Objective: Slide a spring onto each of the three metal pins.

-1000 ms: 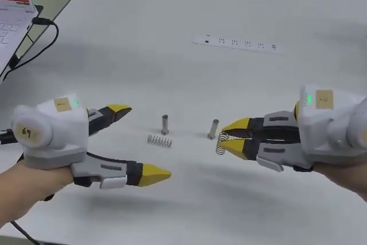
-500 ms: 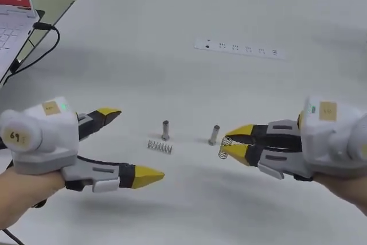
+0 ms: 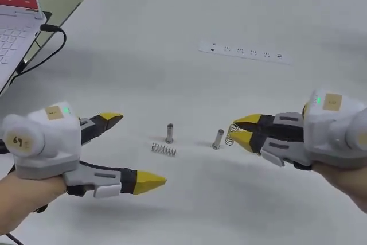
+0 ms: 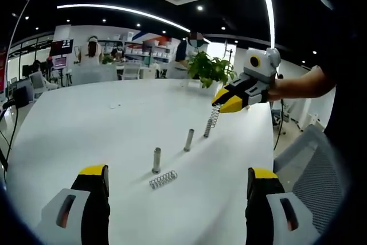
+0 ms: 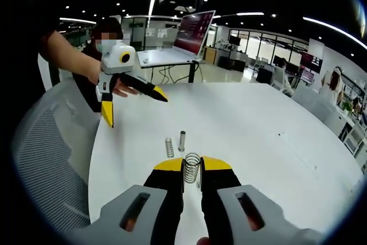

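The right gripper (image 3: 243,133) is clamped on a spring (image 3: 231,134), which hangs nearly upright and leans a little. Its lower end sits just right of the right pin (image 3: 218,138); I cannot tell whether it clears the pin's top. That pin stands on end on the table (image 3: 172,55), long axis vertical, so the spring likely needs to come left over it, then drop. The left pin (image 3: 170,132) stands bare. A loose spring (image 3: 163,150) lies just near of it, long axis left to right. The left gripper (image 3: 139,149) hovers at near left, jaws wide apart, farther from both pins.
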Demonstrator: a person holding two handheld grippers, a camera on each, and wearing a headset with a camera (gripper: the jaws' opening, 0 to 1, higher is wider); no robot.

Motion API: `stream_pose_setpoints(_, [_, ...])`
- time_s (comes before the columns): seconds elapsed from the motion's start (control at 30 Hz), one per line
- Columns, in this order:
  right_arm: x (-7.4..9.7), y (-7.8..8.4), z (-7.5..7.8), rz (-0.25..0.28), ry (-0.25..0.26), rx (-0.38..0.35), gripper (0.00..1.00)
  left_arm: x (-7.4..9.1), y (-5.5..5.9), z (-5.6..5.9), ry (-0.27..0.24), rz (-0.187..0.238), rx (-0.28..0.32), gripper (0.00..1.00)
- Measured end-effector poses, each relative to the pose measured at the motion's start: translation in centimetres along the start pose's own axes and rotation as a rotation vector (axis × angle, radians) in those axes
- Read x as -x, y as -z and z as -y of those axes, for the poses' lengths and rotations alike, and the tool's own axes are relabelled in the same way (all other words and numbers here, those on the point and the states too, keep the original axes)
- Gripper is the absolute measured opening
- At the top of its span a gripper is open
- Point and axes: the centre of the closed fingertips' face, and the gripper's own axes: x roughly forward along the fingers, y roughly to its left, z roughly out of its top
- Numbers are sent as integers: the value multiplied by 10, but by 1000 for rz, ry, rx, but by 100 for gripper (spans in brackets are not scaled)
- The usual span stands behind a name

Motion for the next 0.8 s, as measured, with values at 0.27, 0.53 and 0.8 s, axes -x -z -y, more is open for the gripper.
stream_pose_setpoints(0.27, [-4, -5, 15, 24, 41, -27, 8, 1, -2, -1, -2, 3, 1, 98])
stream_pose_setpoints(0.53, [-11, -4, 20, 17, 59, -48, 8, 1, -1, 0, 5, 0, 1, 98])
stream_pose_setpoints(0.8, [-16, -1, 23, 13, 61, -74, 8, 1, -1, -1, 1, 0, -1, 98])
